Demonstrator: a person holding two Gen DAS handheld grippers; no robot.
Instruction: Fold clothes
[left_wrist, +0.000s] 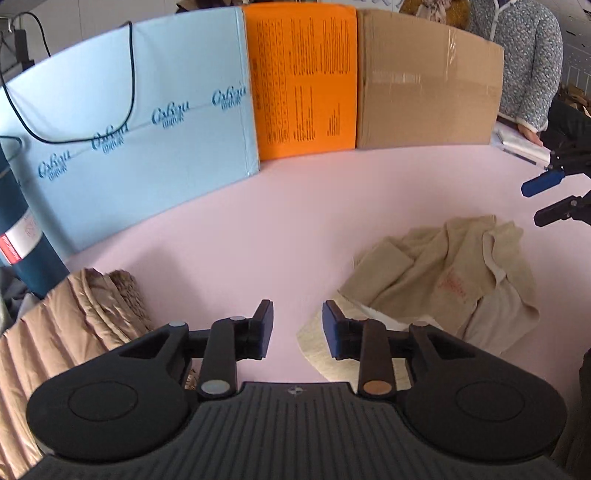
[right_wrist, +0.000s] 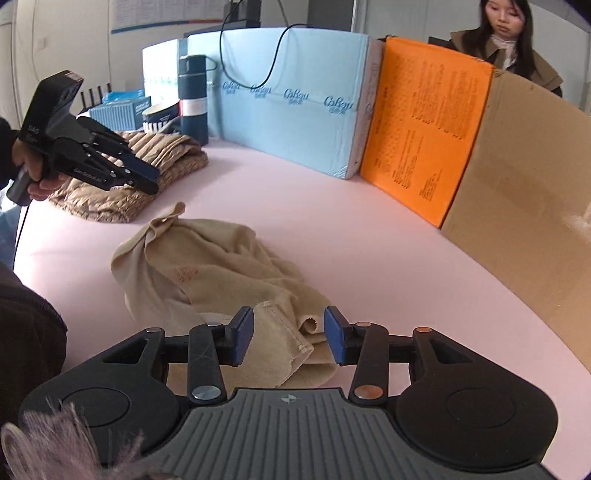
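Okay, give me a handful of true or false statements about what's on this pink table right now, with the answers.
1. The beige garment lies crumpled, not folded. True.
2. The left gripper holds the garment. False: its jaws are open over bare table.
3. The orange board stands between the blue foam board and the cardboard. True.
4. The quilted brown jacket lies on top of the beige garment. False: it sits apart, beside it.

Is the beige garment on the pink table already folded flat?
No, the beige garment lies crumpled in a loose heap on the pink table.
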